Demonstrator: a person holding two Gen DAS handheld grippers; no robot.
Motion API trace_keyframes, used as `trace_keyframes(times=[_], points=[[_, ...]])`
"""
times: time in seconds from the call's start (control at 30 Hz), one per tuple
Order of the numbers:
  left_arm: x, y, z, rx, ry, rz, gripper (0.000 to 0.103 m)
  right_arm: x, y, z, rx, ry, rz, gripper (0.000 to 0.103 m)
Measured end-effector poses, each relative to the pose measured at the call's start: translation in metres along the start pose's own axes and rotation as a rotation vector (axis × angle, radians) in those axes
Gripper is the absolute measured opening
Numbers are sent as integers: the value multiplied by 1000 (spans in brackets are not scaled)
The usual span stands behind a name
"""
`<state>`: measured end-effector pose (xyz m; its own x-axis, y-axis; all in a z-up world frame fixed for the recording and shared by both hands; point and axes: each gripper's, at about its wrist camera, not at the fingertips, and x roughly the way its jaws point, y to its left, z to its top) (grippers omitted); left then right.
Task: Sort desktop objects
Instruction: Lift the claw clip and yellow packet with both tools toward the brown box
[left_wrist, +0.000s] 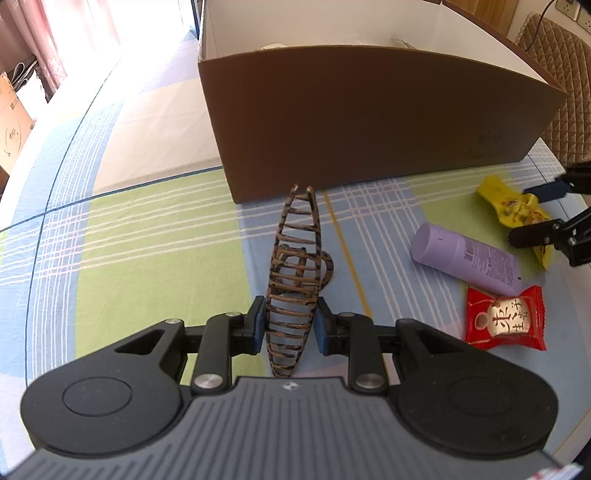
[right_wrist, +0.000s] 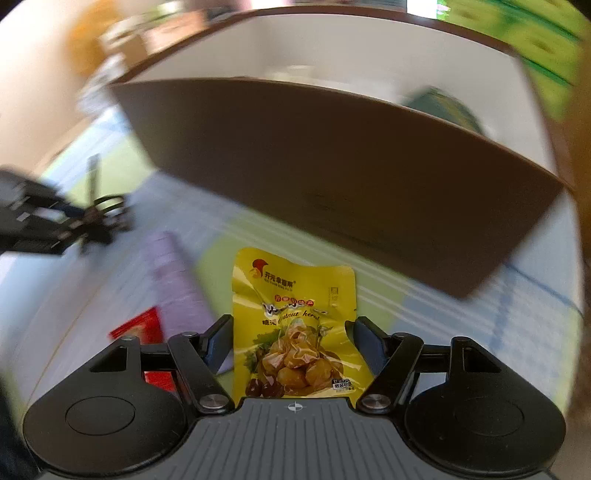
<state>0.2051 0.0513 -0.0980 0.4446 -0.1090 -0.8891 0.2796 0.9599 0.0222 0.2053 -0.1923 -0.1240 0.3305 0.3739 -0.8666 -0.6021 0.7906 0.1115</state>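
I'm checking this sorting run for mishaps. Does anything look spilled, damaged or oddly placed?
Nothing looks spilled or damaged. The purple bottle lies on its side on the tablecloth, beside the red snack packet. The left gripper pinches the hair claw; the right gripper straddles the yellow chestnut packet, before the brown box.

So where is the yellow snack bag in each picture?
Left wrist view: the yellow snack bag lies at the far right edge, between the fingers of the right hand-held gripper.
Right wrist view: it fills the lower centre, between open jaws.
Shared landmark: the brown box stands just behind it in both.
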Motion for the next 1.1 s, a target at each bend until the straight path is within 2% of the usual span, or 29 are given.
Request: trace_keyframes(times=[0.17,0.37,0.53,0.57,0.6,0.67,1.1], points=[[0,-8,4,13,-14,16,24,2,17,-12,4,-20,-126,69],[2,-12,6,16,-25,16,23,0,18,-19,89,-60,-177,68],[0,-13,2,16,-24,15,22,-9,19,-29,135,-69,-178,66],[-5,-12,1,17,-24,14,22,-13,18,-30,146,-79,-171,65],[-6,-12,0,18,-25,12,22,-18,18,-29,152,-95,-168,59],[-10,-13,-2,20,-30,8,22,-24,17,-26,166,-93,-155,56],[-29,-13,-6,31,-60,-5,22,-48,24,-38,220,-118,-150,54]])
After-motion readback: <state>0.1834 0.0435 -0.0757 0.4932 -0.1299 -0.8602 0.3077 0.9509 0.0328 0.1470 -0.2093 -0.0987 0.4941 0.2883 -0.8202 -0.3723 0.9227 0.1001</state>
